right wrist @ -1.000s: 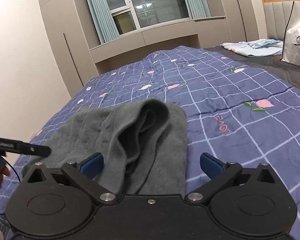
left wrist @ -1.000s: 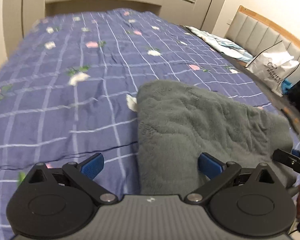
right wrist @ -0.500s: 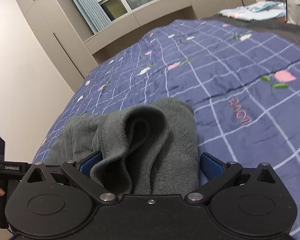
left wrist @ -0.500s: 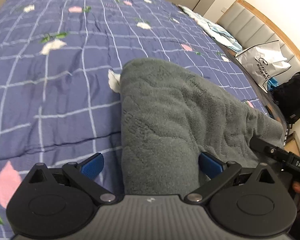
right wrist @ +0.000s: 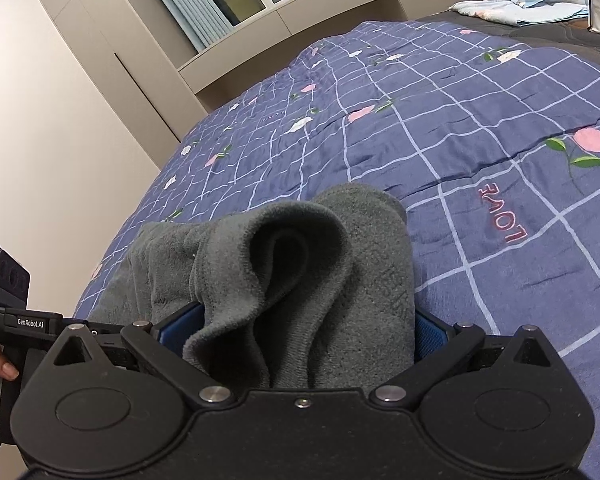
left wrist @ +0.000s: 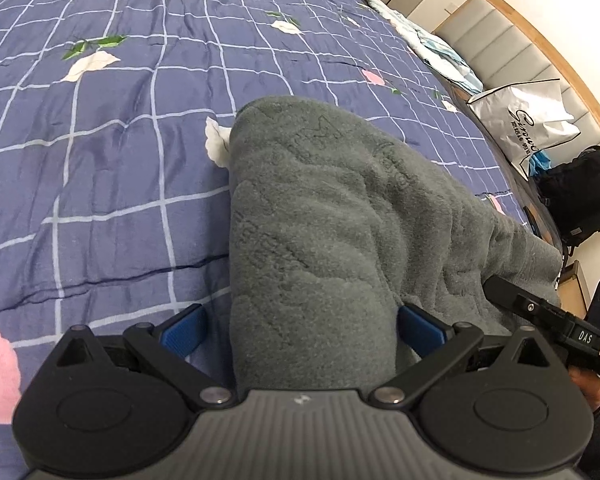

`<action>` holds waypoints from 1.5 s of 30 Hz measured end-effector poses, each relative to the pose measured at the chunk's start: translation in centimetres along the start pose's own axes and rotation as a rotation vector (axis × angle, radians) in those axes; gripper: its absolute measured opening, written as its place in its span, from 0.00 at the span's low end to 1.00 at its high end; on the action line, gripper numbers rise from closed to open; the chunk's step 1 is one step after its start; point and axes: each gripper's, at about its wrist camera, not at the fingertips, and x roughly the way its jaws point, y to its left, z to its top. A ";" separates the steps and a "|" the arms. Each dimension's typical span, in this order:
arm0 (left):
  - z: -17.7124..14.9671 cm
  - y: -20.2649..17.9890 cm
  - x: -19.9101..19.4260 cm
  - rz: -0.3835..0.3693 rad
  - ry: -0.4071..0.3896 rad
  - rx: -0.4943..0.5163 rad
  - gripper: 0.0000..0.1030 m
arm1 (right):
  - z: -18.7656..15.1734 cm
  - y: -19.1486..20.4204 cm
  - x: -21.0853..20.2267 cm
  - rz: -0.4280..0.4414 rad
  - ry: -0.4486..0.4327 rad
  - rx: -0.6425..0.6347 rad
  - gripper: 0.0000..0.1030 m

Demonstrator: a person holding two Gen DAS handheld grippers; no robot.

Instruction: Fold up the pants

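pants (left wrist: 312,216): grey matt fleece | bedspread (left wrist: 100,152): smooth blue cloth, slight sheen

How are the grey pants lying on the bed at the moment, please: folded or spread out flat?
Folded over, not flat. The pants show doubled layers with a rolled edge on the quilt; the left gripper and right gripper straddle them, open.

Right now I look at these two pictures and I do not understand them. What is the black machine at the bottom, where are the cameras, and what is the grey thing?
No robot here: a person holds one two-finger gripper in each hand, and a wide-angle camera on each looks forward along its fingers. One picture comes from the left gripper, the other from the right gripper. The black shapes below are the grippers' own bodies; the blue pads are fingertips. The grey fleece pants lie on a bed with a blue checked quilt. Both grippers are open, with pants fabric between their fingers, so nothing is clamped yet.
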 end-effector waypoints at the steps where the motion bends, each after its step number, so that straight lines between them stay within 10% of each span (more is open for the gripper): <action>1: 0.0 -0.1 0.1 0.003 -0.004 -0.001 1.00 | 0.0 0.0 0.1 -0.001 -0.001 -0.002 1.00; 10: 0.1 -0.6 0.1 0.004 0.033 0.002 1.00 | 0.0 0.3 0.2 0.002 0.006 -0.019 0.99; 25: -0.2 -4.3 -2.4 0.059 -0.004 0.023 0.78 | 0.5 2.2 -2.5 0.023 -0.051 -0.056 0.61; 36: -0.5 -1.9 0.1 0.013 0.065 -0.049 0.99 | 0.5 2.8 -2.1 0.008 -0.034 -0.106 0.63; 45: -0.6 -3.1 -1.4 0.026 0.003 -0.030 0.78 | 0.2 2.6 -2.2 0.023 -0.057 -0.093 0.57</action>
